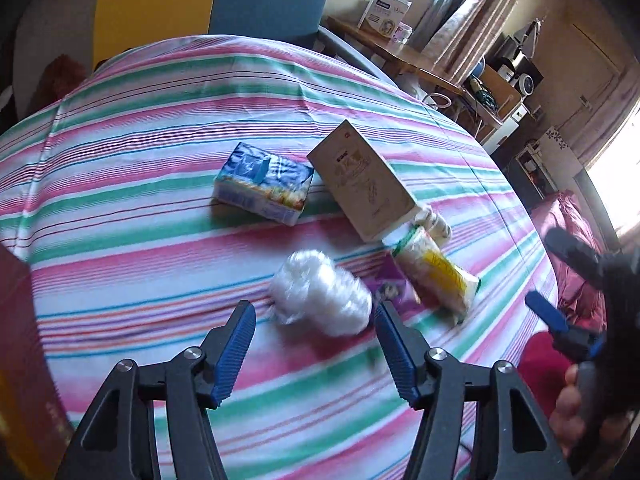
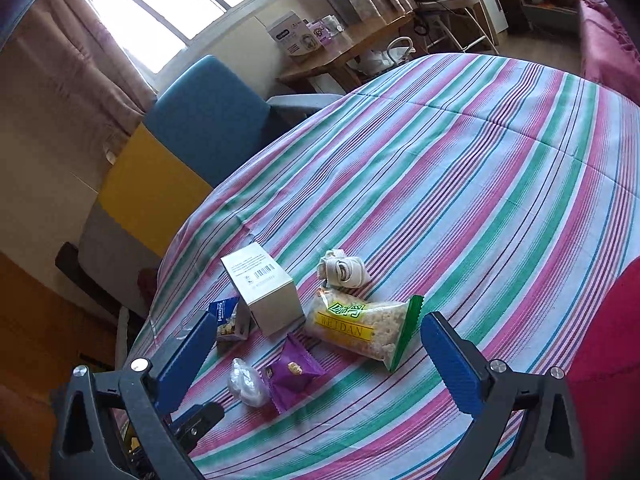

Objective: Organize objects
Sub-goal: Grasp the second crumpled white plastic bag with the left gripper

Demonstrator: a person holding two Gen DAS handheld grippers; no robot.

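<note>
Several objects lie together on the striped tablecloth [image 1: 120, 184]. A crumpled clear plastic wad [image 1: 320, 294] sits just ahead of my open, empty left gripper [image 1: 316, 316]; it also shows in the right wrist view [image 2: 246, 382]. A purple snack packet [image 2: 294, 372], a yellow-green snack bag [image 2: 360, 326], a beige box [image 2: 264, 288], a blue tissue pack [image 1: 264, 188] and a rolled beige cloth [image 2: 344, 272] lie around it. My right gripper [image 2: 316, 344] is open and empty, hovering short of the purple packet and snack bag.
A blue and yellow chair [image 2: 208, 120] stands at the table's far side. A wooden side table [image 2: 352, 44] with boxes stands by the window. A red cushion [image 2: 608, 360] lies at the right edge. A brown box [image 1: 20, 344] stands at the left.
</note>
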